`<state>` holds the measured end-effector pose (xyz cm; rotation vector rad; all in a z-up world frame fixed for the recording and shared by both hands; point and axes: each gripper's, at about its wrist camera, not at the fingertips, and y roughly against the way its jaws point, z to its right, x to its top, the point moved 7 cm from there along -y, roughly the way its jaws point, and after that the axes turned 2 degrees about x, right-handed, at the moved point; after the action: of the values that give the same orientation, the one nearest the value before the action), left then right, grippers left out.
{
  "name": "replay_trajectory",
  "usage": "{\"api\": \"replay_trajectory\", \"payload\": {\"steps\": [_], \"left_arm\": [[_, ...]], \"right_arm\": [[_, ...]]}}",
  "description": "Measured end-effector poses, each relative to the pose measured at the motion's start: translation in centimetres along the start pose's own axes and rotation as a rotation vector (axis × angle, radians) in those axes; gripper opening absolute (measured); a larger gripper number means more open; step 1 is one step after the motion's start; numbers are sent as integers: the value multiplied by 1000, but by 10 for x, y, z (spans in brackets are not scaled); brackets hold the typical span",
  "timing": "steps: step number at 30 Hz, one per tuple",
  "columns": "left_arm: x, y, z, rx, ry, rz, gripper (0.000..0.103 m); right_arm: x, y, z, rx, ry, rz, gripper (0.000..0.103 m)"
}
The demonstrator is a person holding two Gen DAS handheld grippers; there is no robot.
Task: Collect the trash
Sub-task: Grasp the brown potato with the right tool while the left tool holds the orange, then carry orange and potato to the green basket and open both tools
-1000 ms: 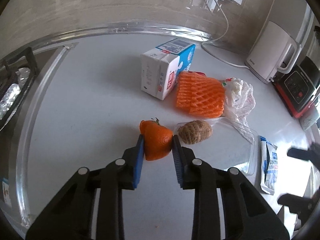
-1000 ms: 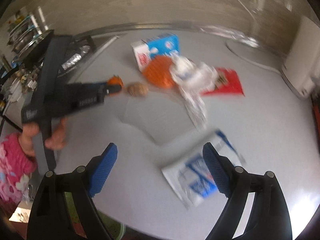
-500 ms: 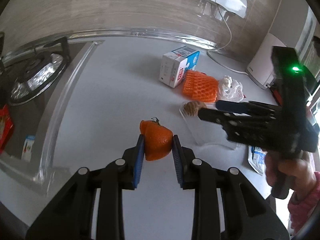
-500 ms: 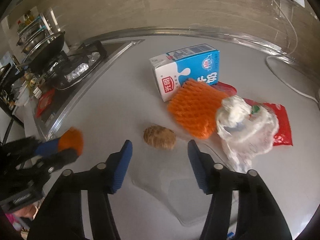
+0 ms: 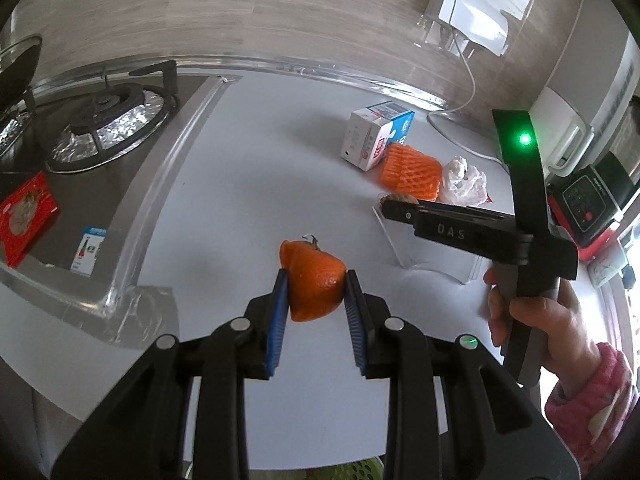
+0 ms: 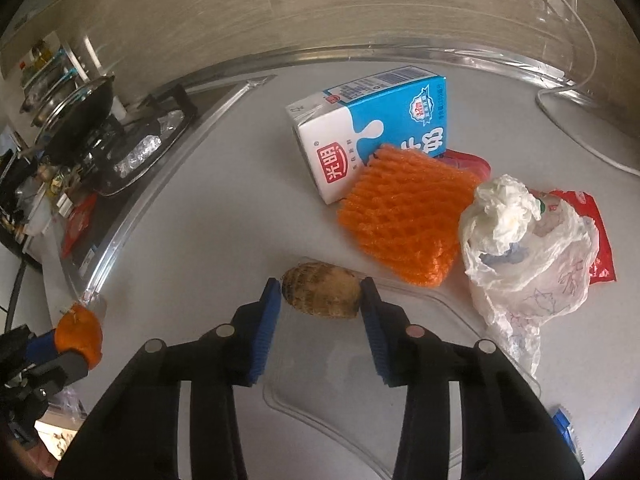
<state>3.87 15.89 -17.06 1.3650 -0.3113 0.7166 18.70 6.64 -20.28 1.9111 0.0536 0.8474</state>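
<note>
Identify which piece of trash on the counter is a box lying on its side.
The blue-and-white milk carton, lying on its side behind the orange foam net. The net, the crumpled plastic bag and the red wrapper are soft and flat, not boxes.

Bright daylight, sharp centre — fisheye-warped edges
</note>
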Motion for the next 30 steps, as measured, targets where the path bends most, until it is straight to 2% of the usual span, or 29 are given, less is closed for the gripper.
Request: {"api": "replay_trajectory", "payload": {"steps": [9, 14, 18, 21, 26, 30], "left_arm": [[-6, 10, -3, 5, 10, 4, 27], [-10, 24, -1, -2, -5, 16, 27], [-20, 44, 3, -32, -26, 22, 27], [-36, 62, 6, -41, -64, 13, 27], [-84, 90, 7, -54, -116, -46, 27], [-122, 102, 2, -47, -113, -95, 27]], "right_arm": [[-1, 9, 7, 14, -34, 16, 40], [-7, 35, -2, 22, -6, 36, 40], [-24, 64, -21, 35, 49, 34, 40], [-46, 87, -41, 59, 96, 20, 40], [-94, 125, -77, 112, 161, -26, 40], [-127, 142, -97, 153, 169, -69, 40]]}}
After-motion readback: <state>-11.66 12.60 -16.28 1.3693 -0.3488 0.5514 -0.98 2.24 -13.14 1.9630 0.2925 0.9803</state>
